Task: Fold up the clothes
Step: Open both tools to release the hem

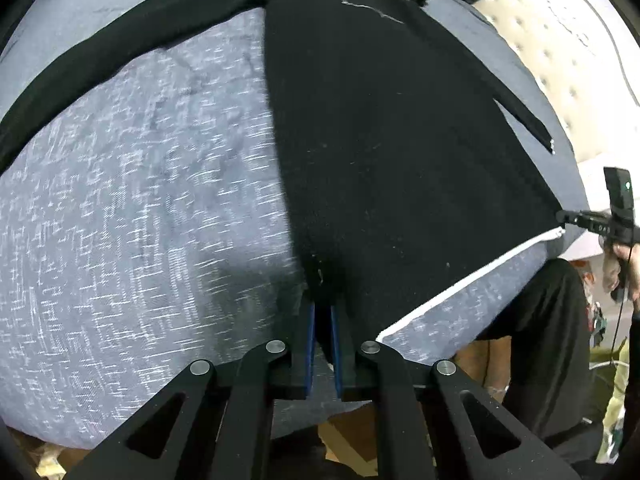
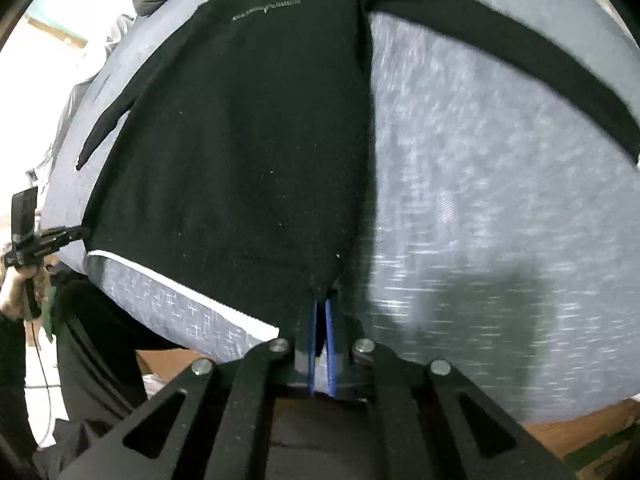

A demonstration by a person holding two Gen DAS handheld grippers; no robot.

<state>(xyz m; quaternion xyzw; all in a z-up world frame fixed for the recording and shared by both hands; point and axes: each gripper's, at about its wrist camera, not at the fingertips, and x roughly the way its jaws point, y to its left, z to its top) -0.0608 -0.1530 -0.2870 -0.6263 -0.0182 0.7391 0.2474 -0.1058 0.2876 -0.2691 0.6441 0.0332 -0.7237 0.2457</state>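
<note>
Both tongs are the same build: matte black, grainy plastic linkage arms with triangular cutouts, four round silver pins across each set, and thin blue pads lining the inner faces of the fingers. Left tongs (image 1: 323, 300), right tongs (image 2: 323, 300). Seen from the side, the other unit is a skinny black bar with a boxy black module on top, a small green light on it and a thin black cable dangling. Person's wearing black trousers (image 1: 552, 340) and dark sleeves.
</note>
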